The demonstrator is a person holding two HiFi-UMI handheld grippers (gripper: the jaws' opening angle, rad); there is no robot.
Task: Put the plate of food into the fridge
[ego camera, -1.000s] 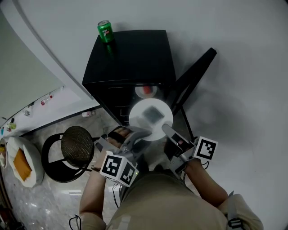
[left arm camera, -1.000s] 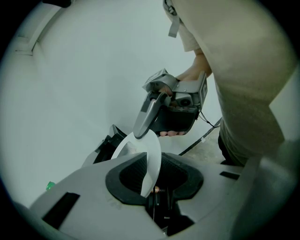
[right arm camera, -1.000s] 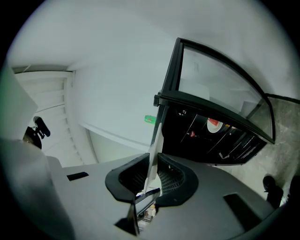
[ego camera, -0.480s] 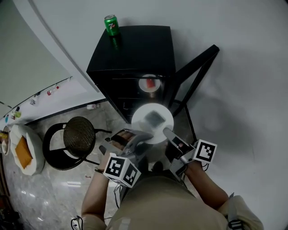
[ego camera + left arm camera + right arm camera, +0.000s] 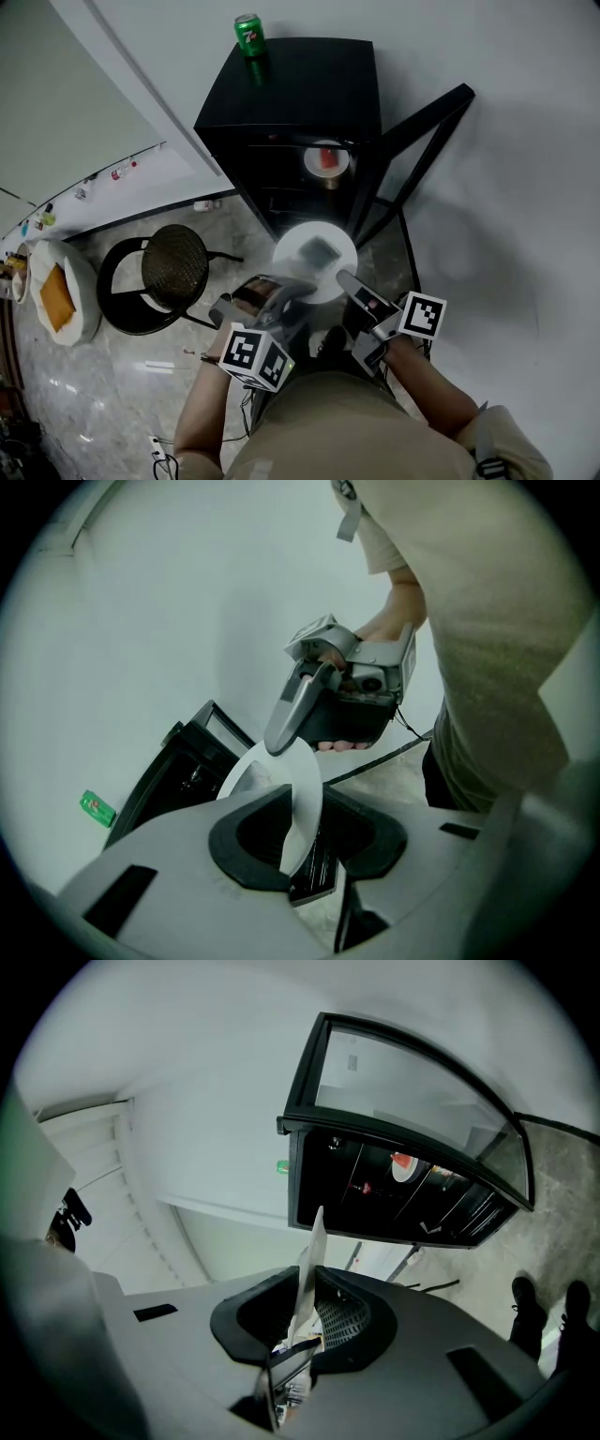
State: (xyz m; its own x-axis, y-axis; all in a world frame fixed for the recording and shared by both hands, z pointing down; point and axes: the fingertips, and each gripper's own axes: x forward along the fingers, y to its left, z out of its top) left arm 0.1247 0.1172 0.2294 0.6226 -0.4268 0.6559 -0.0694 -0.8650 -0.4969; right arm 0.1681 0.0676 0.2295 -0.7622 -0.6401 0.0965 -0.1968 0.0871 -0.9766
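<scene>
The plate (image 5: 314, 255) at centre frame is white and smooth, with a dull sheen. The fridge (image 5: 300, 94) above it has a glossy black top that mirrors the shiny green metal can (image 5: 249, 35). Its door (image 5: 412, 1091) is clear glass in a black frame. The floor (image 5: 94, 375) at lower left is polished, veined stone. The stool (image 5: 174, 270) seat looks like woven mesh. The left hand-held gripper (image 5: 302, 832) and right hand-held gripper (image 5: 305, 1312) are matt grey plastic.

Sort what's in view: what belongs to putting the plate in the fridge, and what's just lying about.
Job: plate of food, gripped by the left gripper and the right gripper; fridge, door open.
Lying about: green can on the fridge top; round stool; white cushion on the floor.
</scene>
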